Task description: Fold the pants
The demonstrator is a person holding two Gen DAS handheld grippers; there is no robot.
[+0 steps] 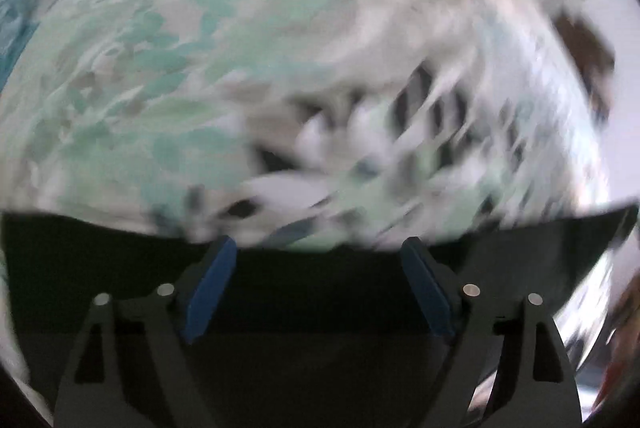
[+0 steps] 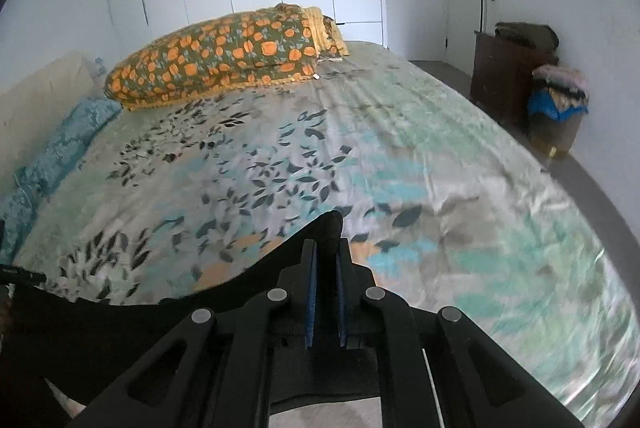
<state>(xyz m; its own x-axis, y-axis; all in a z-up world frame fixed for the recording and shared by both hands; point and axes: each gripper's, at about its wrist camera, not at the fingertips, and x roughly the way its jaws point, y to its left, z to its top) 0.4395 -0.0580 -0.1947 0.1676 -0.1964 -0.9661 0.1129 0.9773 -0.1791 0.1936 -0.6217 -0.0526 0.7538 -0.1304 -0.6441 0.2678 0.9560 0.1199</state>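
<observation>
The black pants (image 1: 320, 292) stretch across the bottom of the left wrist view, under and between the fingers of my left gripper (image 1: 318, 248). Its blue pads stand wide apart and hold nothing. That view is blurred by motion. In the right wrist view my right gripper (image 2: 326, 248) is shut on a bunched edge of the black pants (image 2: 120, 324), which hang away to the lower left over the bed (image 2: 400, 156).
The bed has a leaf-patterned green and grey sheet. An orange-flowered pillow (image 2: 224, 60) lies at its far end and a blue cushion (image 2: 52, 156) along its left side. A dark cabinet (image 2: 508, 76) and a full basket (image 2: 558, 108) stand at the right wall.
</observation>
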